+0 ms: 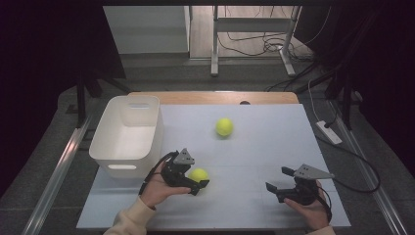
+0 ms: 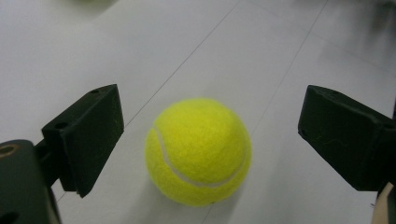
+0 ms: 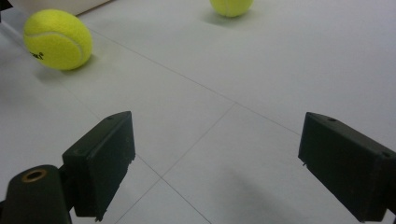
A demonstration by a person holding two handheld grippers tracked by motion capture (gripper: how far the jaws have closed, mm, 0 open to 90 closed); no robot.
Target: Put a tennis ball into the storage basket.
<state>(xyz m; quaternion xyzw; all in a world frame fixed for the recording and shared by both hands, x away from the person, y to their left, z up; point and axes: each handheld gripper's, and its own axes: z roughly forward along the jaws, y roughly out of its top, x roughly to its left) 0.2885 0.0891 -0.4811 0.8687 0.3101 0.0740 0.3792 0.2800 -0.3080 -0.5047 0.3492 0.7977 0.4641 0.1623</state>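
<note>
A yellow tennis ball (image 1: 198, 174) (image 2: 198, 151) rests on the white table top (image 1: 259, 147) at the near left. My left gripper (image 1: 195, 177) (image 2: 210, 135) stands open around it, one jaw on each side, with a gap between each pad and the ball. A second tennis ball (image 1: 224, 127) (image 3: 231, 5) lies farther back near the middle. At the near right my right gripper (image 1: 278, 179) (image 3: 215, 158) is open over bare table, nothing between its jaws. The right gripper view also shows the near ball (image 3: 58, 39) at its upper left.
A white plastic bin (image 1: 122, 166) with nothing visible inside stands at the table's left, just left of my left hand. Beyond the table's far edge are a desk frame (image 1: 215, 44) and cables on the floor.
</note>
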